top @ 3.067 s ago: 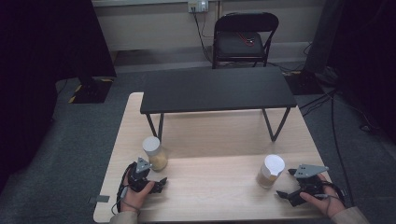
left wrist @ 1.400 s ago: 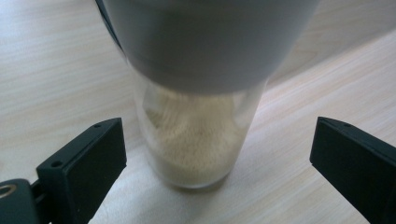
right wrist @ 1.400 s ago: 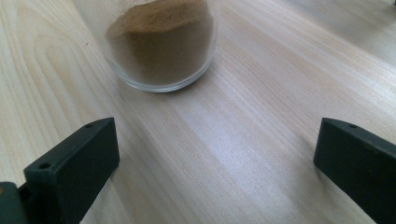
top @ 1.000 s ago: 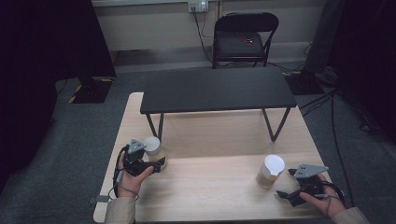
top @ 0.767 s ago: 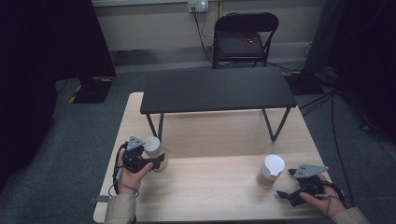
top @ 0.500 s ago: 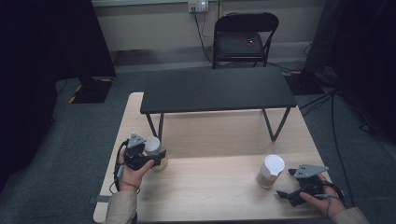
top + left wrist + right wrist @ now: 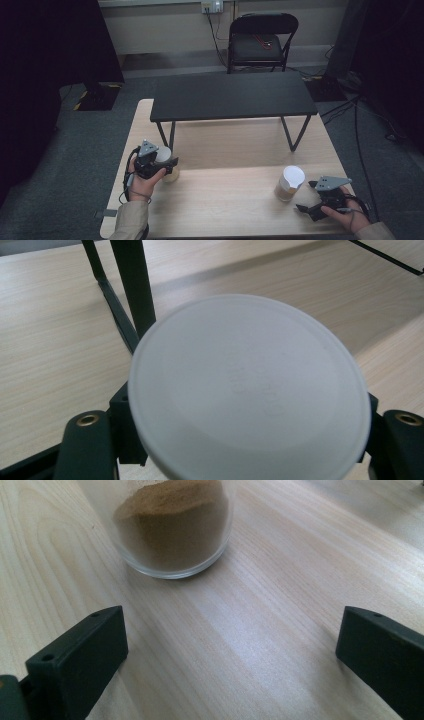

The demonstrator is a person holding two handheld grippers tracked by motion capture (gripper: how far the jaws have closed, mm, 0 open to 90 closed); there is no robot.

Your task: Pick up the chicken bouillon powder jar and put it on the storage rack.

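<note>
Two glass jars with white lids and brown powder inside stand on the light wooden table (image 7: 235,210). The left jar (image 7: 165,154) sits between the jaws of my left gripper (image 7: 169,166). Its jaws have just been closing on it. Seen from the left gripper view, the white lid (image 7: 247,390) spreads across the left gripper (image 7: 245,440) and covers the black fingers (image 7: 87,445) up to their bases. The right jar (image 7: 290,182) stands near the front right. My right gripper (image 7: 306,209) rests just behind it, open. The right gripper view shows that jar (image 7: 172,525) ahead of the right gripper (image 7: 230,650), with bare wood between the jaws.
A low black bench (image 7: 232,95) stands across the far half of the table, its legs (image 7: 132,285) close behind the left jar. A black folding chair (image 7: 262,42) is beyond it on the grey floor. Cables trail at the right.
My left gripper has moved up and right from beside the left jar to around it, and its jaws have come together on the jar. The right gripper and right jar have stayed put.
</note>
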